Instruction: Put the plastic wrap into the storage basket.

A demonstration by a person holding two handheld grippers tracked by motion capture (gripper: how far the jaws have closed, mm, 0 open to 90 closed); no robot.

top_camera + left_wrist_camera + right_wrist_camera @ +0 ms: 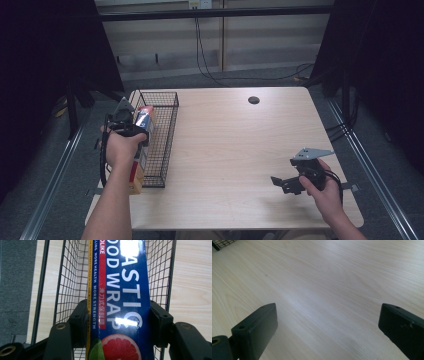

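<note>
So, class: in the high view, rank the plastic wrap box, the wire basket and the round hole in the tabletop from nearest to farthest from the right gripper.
1. Wire basket, left side of the table.
2. Plastic wrap box, farther left, in the left gripper.
3. Round hole, far edge.
Basket and hole are fairly close.

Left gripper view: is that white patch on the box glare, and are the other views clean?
Left gripper view: yes, lamp glare on the glossy box, lettering otherwise sharp. High view: dark edges, table evenly lit. Right gripper view: soft sheen on the wood, the near jaws slightly blurred.
</note>
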